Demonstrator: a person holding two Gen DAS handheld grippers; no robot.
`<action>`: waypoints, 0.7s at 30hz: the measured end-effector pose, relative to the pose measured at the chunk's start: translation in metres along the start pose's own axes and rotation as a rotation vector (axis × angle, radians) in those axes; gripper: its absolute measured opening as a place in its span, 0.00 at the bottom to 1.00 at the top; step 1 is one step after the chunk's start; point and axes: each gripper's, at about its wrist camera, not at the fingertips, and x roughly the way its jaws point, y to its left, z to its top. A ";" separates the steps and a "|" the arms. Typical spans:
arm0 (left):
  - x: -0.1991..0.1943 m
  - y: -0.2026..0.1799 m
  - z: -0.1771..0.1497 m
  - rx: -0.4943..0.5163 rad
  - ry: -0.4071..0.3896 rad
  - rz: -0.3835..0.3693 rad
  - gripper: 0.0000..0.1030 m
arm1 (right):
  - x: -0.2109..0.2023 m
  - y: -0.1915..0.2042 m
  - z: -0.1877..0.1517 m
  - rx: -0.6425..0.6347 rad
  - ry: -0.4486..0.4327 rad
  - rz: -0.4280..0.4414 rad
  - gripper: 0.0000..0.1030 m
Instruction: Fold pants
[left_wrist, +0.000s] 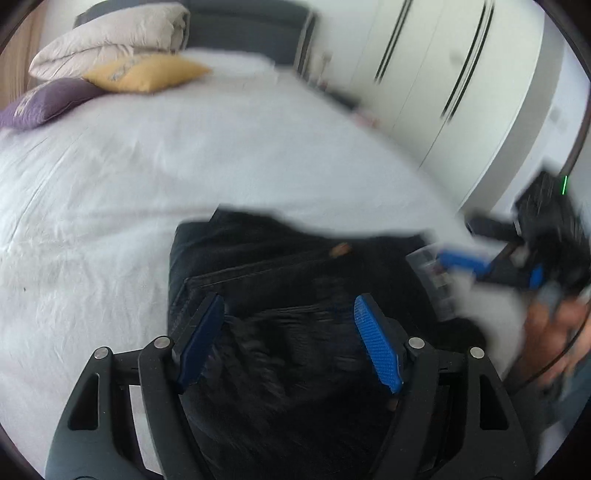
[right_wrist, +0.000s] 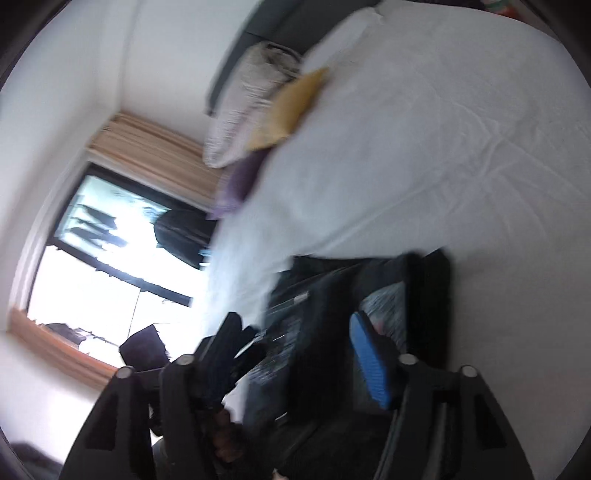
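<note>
Roughly: bed (left_wrist: 184, 155) fills most of both views, white sheet, folded duvet (left_wrist: 110, 37) plus yellow pillow (left_wrist: 147, 74) and purple pillow (left_wrist: 40, 103) at the head end, wardrobe (left_wrist: 443, 74) alongside. Pants (left_wrist: 277, 266), dark denim, lie on the bed at the near edge, already bunched into a compact block, folded edge on the left side, back pocket seam showing. Both views blurred, so detail is limited. Left gripper (left_wrist: 290, 339) hovers over the pants, jaws spread wide, nothing between them. Right gripper (right_wrist: 291, 354) is rolled sideways above the right end of the pants, jaws also apart, not clamping cloth as far as I can tell. Judgement: mid-fold, between grasps. Next move calls for both to drop onto one edge, pinch all layers, carry it across evenly.
</note>
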 end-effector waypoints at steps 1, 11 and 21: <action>-0.005 0.000 -0.004 -0.003 -0.015 0.015 0.72 | -0.005 0.006 -0.013 -0.018 0.004 0.029 0.72; -0.013 -0.015 -0.019 0.006 0.075 0.122 0.73 | -0.048 -0.033 -0.075 0.076 -0.051 -0.085 0.81; -0.055 -0.008 -0.005 -0.079 0.087 0.238 1.00 | -0.061 -0.035 -0.051 0.110 -0.117 -0.231 0.94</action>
